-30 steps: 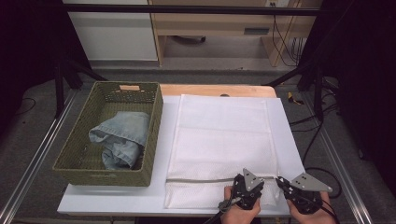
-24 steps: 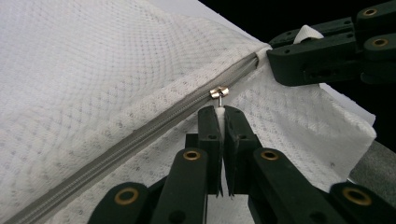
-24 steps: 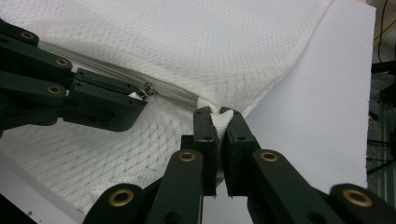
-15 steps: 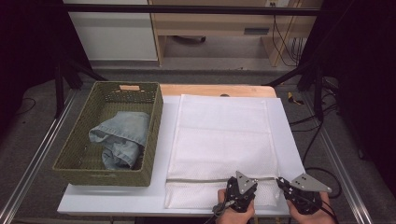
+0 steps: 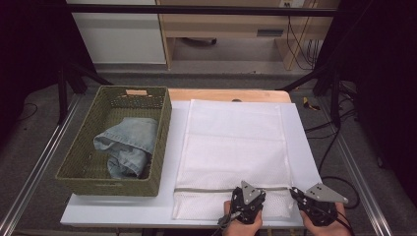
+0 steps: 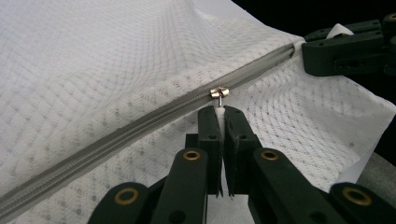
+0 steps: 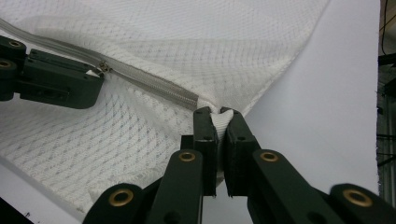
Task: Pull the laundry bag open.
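The left gripper (image 6: 219, 110) is clamped on the zipper pull (image 6: 219, 91), the right gripper (image 7: 218, 114) pinching the mesh laundry bag (image 5: 231, 147) at the zipper's end — beside the basket (image 5: 160, 142). Unzipping looks barely begun — most remains.

Green woven basket (image 5: 78, 169) on the table's left, crumpled denim garment (image 5: 129, 147) inside

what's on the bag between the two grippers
In the high view, a short stretch of grey zipper on the white mesh laundry bag runs between the left gripper, shut on the zipper pull, and the right gripper, pinching the bag's edge.
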Demonstrator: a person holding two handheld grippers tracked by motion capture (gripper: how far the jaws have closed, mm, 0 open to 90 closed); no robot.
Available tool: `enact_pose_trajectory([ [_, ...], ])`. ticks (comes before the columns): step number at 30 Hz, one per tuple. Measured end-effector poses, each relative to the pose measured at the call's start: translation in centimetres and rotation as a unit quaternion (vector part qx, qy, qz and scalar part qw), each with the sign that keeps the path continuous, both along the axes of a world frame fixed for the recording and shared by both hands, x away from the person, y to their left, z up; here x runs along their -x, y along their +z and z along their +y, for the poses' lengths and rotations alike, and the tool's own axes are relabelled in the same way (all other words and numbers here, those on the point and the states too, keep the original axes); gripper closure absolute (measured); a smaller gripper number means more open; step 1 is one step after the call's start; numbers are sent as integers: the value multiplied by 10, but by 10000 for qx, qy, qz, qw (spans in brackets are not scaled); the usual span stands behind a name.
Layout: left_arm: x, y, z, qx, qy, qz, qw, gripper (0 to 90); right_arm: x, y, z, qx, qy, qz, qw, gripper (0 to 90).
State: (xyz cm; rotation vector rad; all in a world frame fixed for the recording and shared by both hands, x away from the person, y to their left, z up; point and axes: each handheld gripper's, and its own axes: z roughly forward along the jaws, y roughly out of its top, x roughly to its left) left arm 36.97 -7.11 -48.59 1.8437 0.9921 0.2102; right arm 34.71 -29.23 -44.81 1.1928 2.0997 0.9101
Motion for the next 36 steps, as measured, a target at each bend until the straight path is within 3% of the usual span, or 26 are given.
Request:
enact_pose_trajectory([
  [14, 0, 2, 30, 175, 142, 123, 9997, 868, 1, -2, -2, 2, -5, 54, 10000, 857],
  [19, 1, 4, 38, 342, 127, 161, 9992, 868, 1, -1, -3, -22, -41, 35, 10000, 858],
  [36, 5, 2, 55, 288, 207, 177, 9992, 868, -4, -6, -8, -97, -176, 200, 9996, 858],
])
